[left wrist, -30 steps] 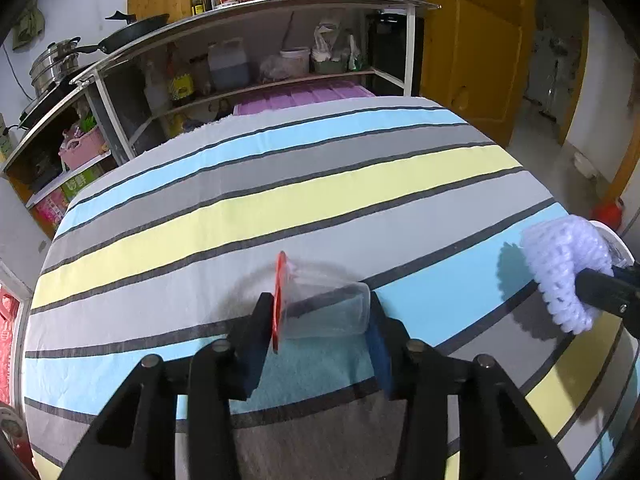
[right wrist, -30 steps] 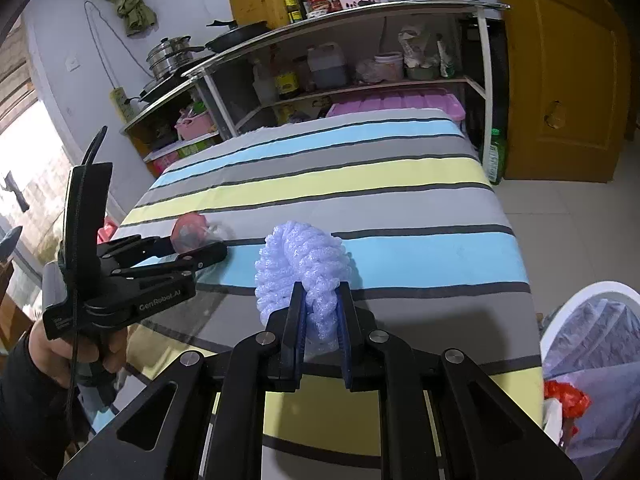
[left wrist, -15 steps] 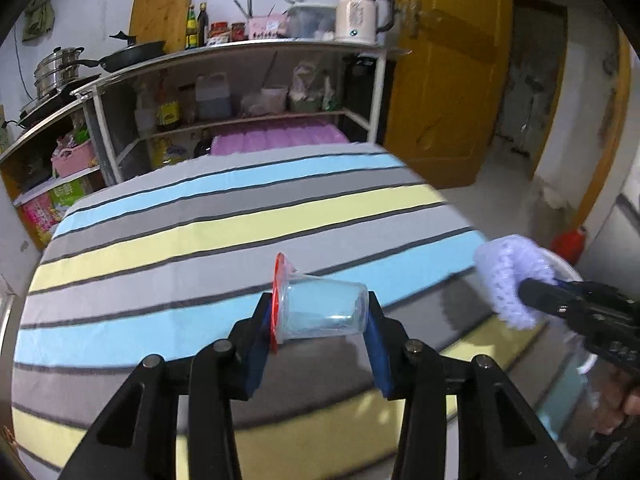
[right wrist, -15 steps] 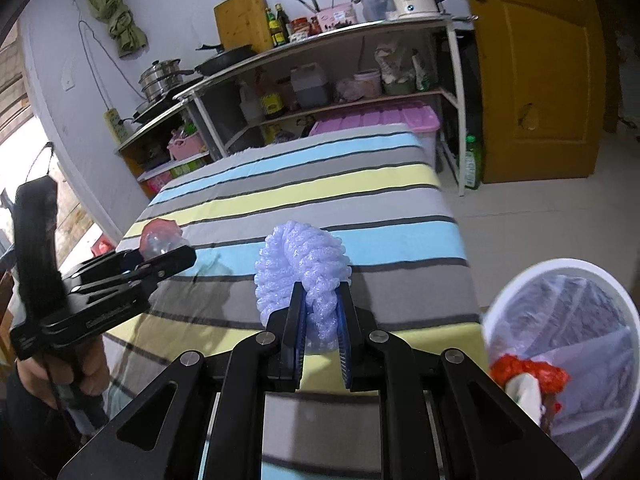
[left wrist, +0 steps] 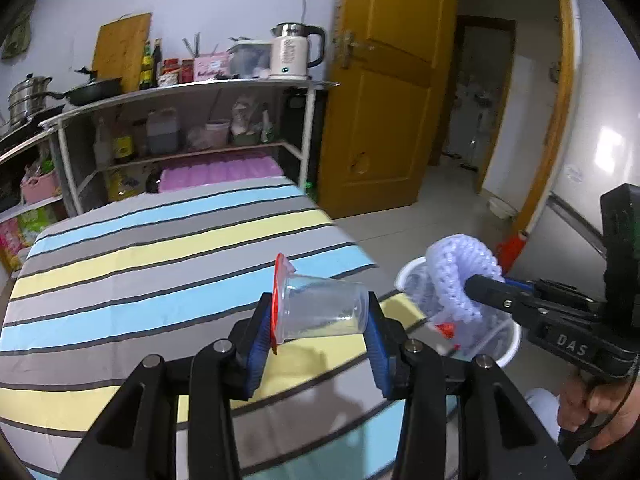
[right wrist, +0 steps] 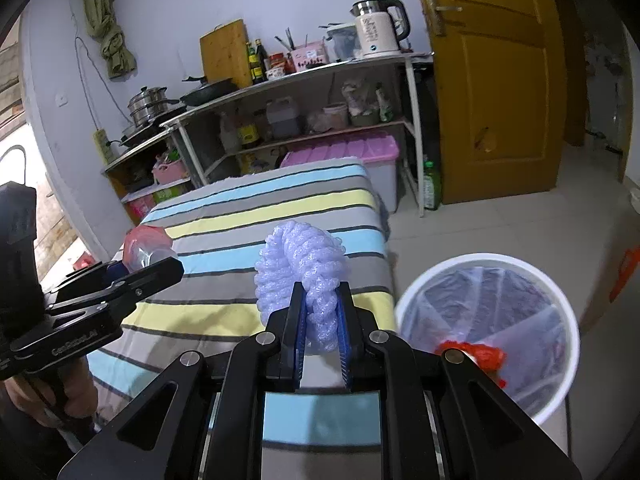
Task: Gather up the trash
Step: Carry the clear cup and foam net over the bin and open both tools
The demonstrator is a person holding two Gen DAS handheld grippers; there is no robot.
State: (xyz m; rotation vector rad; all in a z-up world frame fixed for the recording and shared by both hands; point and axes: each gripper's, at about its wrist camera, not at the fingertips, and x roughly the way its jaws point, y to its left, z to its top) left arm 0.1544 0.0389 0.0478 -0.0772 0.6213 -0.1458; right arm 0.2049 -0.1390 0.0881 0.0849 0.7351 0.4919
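Two tongs are in view, the left tongs (left wrist: 320, 330) clamping one clear plastic cup (left wrist: 322, 312) and the right tongs (right wrist: 322, 330) pinching one lilac foam fruit net (right wrist: 302, 268), with one white bag-lined bin (right wrist: 560, 312) just right of the right tongs.

"das" on the right claw (left wrist: 480, 288) body, blurred lettering on the left claw (right wrist: 160, 270) arm

Black tool (left wrist: 320, 330) frames, blue pads (left wrist: 258, 338), silver screws, white lettering.
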